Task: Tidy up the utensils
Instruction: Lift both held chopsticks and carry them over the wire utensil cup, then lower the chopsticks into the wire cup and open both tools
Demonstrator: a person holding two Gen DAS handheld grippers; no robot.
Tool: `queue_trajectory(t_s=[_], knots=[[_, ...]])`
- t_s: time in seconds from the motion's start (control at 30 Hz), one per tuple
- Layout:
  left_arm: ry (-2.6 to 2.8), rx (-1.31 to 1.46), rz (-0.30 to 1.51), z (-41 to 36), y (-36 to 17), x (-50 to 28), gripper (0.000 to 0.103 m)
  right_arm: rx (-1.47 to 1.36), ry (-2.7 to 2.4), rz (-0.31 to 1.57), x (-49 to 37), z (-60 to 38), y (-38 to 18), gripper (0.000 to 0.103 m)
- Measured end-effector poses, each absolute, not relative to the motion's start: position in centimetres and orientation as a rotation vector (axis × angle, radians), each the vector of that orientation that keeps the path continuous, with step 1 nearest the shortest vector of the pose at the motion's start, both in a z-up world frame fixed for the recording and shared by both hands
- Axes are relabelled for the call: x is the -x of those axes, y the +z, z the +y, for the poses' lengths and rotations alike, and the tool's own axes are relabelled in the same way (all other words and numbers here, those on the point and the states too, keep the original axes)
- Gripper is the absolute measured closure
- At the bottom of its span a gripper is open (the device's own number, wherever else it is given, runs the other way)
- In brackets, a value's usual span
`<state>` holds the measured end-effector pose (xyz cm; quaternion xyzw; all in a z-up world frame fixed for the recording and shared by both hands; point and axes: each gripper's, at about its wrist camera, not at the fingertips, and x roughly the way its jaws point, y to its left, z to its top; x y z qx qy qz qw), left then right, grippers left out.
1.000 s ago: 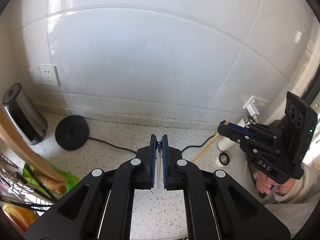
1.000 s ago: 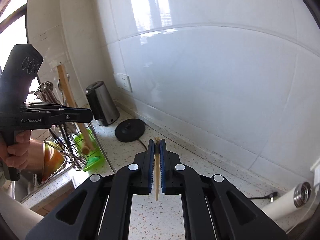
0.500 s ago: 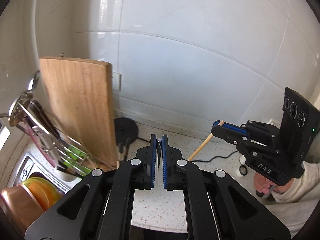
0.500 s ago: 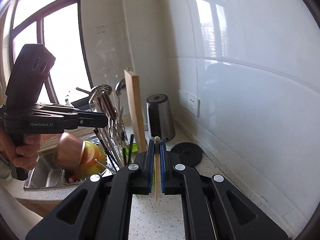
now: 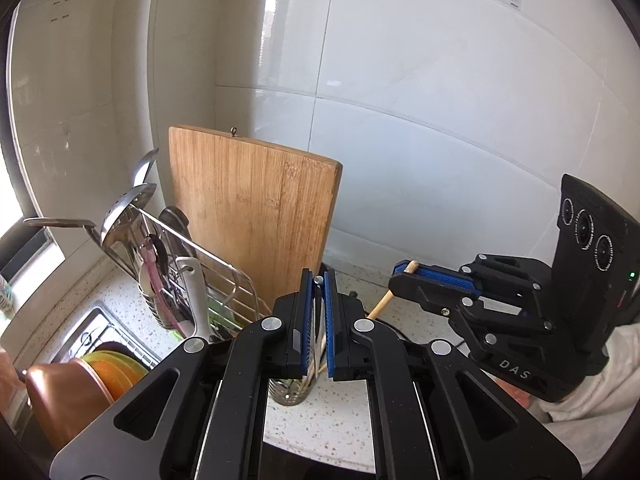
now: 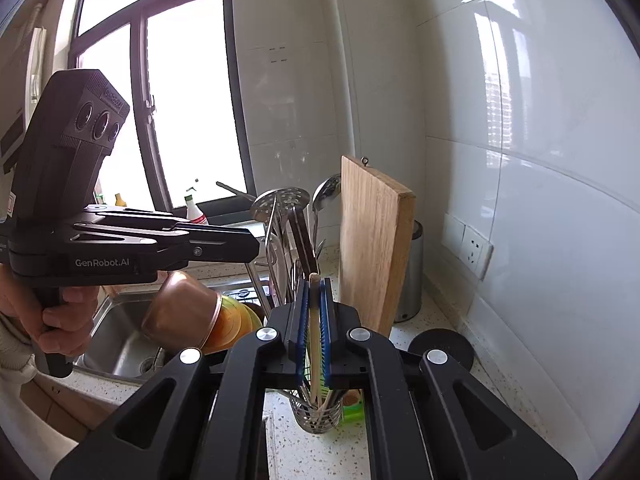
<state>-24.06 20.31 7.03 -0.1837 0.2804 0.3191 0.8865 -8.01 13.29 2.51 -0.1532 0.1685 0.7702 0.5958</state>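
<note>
Right hand-held gripper (image 6: 315, 280) clamps pale wooden chopstick (image 6: 314, 344), upright, thin. Left hand-held gripper (image 5: 318, 280) clamps thin metal utensil (image 5: 318, 282). Mesh holder (image 6: 318, 418) below on counter (image 6: 400, 432).

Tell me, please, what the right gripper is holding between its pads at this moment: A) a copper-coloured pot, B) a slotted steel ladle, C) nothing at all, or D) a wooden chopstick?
D: in the right wrist view the right gripper is shut on a wooden chopstick that runs lengthwise between the blue pads, its lower end hanging above the metal utensil holder on the counter.
</note>
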Motion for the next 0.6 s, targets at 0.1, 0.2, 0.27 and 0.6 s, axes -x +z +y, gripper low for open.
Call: queue_trajectory(t_s=[0.1, 0.2, 0.27, 0.6], knots=[[0.678, 0.352, 0.593, 20.9, 5.9, 23.8, 0.098, 0.428, 1.752, 0.362, 9.2, 14.2, 1.3, 0.101], [0.67, 0.37, 0.609, 21.7, 4.5, 23.7, 0.098, 0.436, 1.751, 0.401, 9.2, 15.4, 0.0, 0.101], [0.665, 0.374, 0.62, 21.9, 3.7, 23.6, 0.098, 0.441, 1.749, 0.411, 9.3, 16.0, -0.5, 0.101], [0.641, 0.388, 0.65, 23.1, 1.4, 23.7, 0.098, 0.457, 1.759, 0.451, 9.4, 18.3, -2.2, 0.101]])
